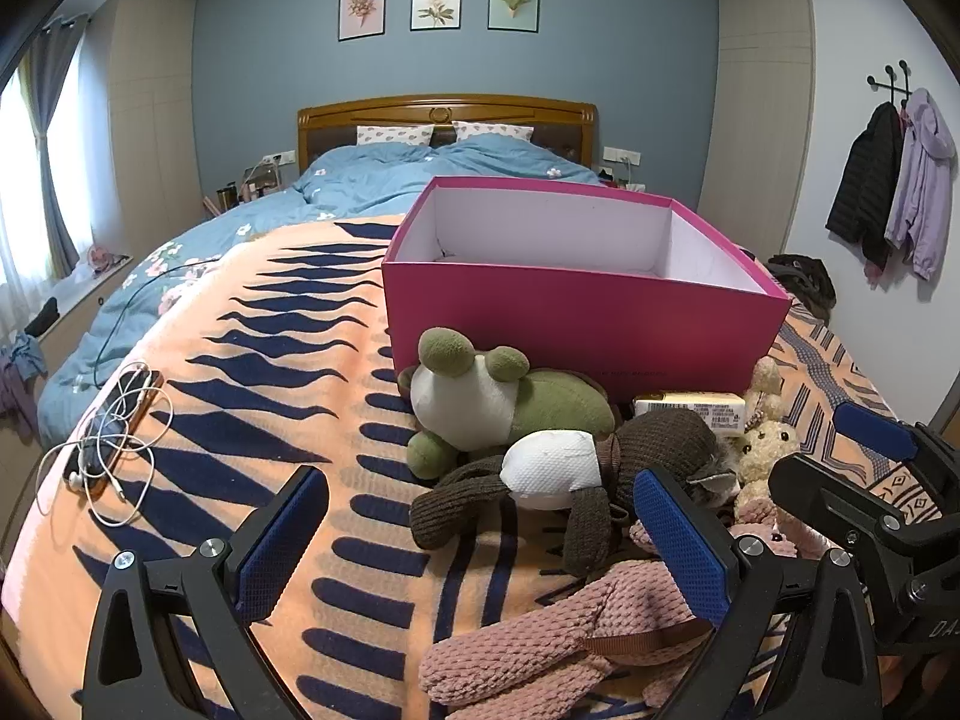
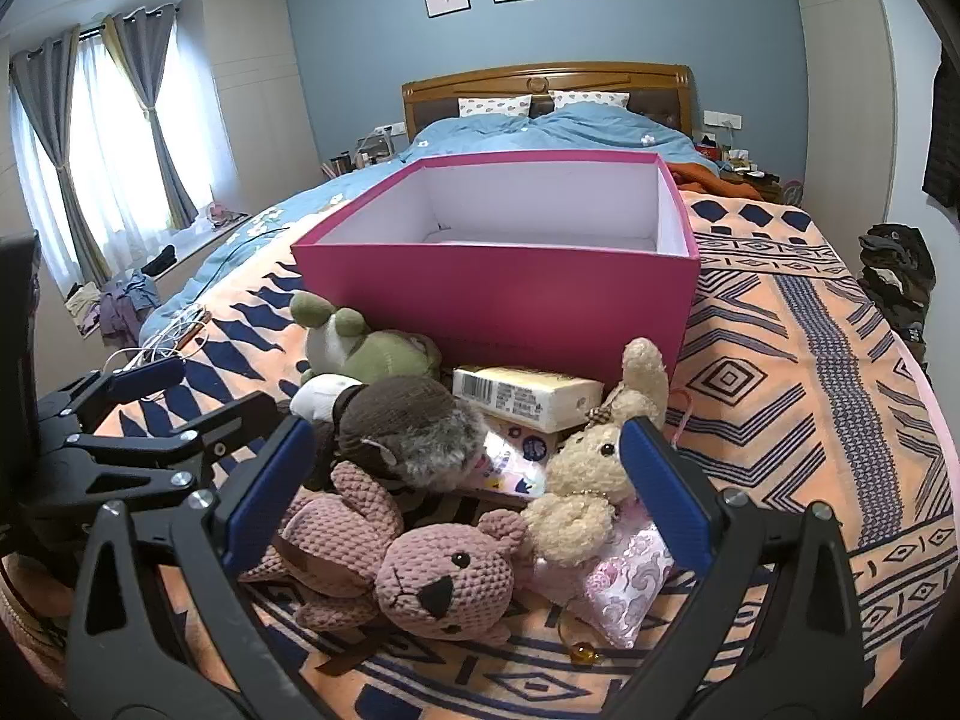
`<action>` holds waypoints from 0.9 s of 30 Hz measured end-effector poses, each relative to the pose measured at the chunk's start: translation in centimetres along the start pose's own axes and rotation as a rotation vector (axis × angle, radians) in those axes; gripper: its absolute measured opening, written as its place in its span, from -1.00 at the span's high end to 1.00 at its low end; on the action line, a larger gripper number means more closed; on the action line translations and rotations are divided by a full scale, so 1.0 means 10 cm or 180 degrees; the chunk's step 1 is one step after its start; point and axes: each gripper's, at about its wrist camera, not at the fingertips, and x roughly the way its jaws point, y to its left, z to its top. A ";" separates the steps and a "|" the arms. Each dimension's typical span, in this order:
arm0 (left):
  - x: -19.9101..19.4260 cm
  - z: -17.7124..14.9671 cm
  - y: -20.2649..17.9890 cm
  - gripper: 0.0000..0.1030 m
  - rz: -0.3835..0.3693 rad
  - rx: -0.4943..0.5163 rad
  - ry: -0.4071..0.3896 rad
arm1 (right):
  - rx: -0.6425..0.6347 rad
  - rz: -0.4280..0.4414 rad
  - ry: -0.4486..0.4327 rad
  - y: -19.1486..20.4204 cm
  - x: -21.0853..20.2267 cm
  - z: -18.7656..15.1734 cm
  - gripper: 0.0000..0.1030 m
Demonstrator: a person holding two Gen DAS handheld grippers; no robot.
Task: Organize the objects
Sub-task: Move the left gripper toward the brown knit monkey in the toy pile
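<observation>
An open pink box [image 1: 576, 318] with a white inside stands on the bed; it also shows in the right wrist view [image 2: 504, 294]. In front of it lies a pile of toys: a green frog plush [image 1: 480, 402], a brown knitted plush [image 1: 576, 474], a pink knitted bear [image 2: 432, 576], a cream bunny [image 2: 588, 492] and a yellow packet [image 2: 528, 396]. My left gripper [image 1: 480, 546] is open, low over the blanket just left of the pile. My right gripper [image 2: 462, 492] is open around the pink bear and bunny, above them.
An orange patterned blanket [image 1: 300, 360] covers the bed's near part. A phone with tangled white earphones [image 1: 114, 438] lies at the left. A pink patterned pouch [image 2: 624, 588] lies under the bunny. The blue duvet and pillows [image 1: 384, 174] lie beyond the box.
</observation>
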 end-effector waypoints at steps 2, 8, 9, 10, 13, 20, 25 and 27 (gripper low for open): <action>0.00 0.00 0.00 -1.00 0.0000 0.0000 0.0004 | 0.0005 0.0005 0.0004 0.00 0.00 0.00 -0.98; 0.01 -0.01 0.00 -1.00 -0.0007 -0.0005 0.0016 | 0.0009 0.0022 0.0016 0.00 0.01 0.00 -0.98; 0.01 -0.01 0.00 -1.00 -0.0010 -0.0008 0.0021 | 0.0009 0.0026 0.0019 0.00 0.01 0.00 -0.98; 0.02 -0.01 0.00 -1.00 -0.0011 -0.0008 0.0021 | 0.0007 0.0030 0.0022 0.00 0.01 0.00 -0.98; 0.03 -0.01 0.00 -1.00 -0.0015 -0.0018 0.0029 | 0.0000 0.0042 0.0036 0.01 0.02 -0.01 -0.98; 0.12 0.00 0.08 -1.00 -0.0119 -0.0072 0.0119 | -0.0002 0.0117 0.0120 0.02 0.09 -0.01 -0.98; 0.25 0.00 0.16 -1.00 -0.0268 -0.0117 0.0238 | 0.0006 0.0191 0.0232 0.01 0.19 -0.02 -0.98; 0.30 0.00 0.20 -1.00 -0.0319 -0.0115 0.0273 | -0.0017 0.0213 0.0296 0.03 0.24 -0.02 -0.98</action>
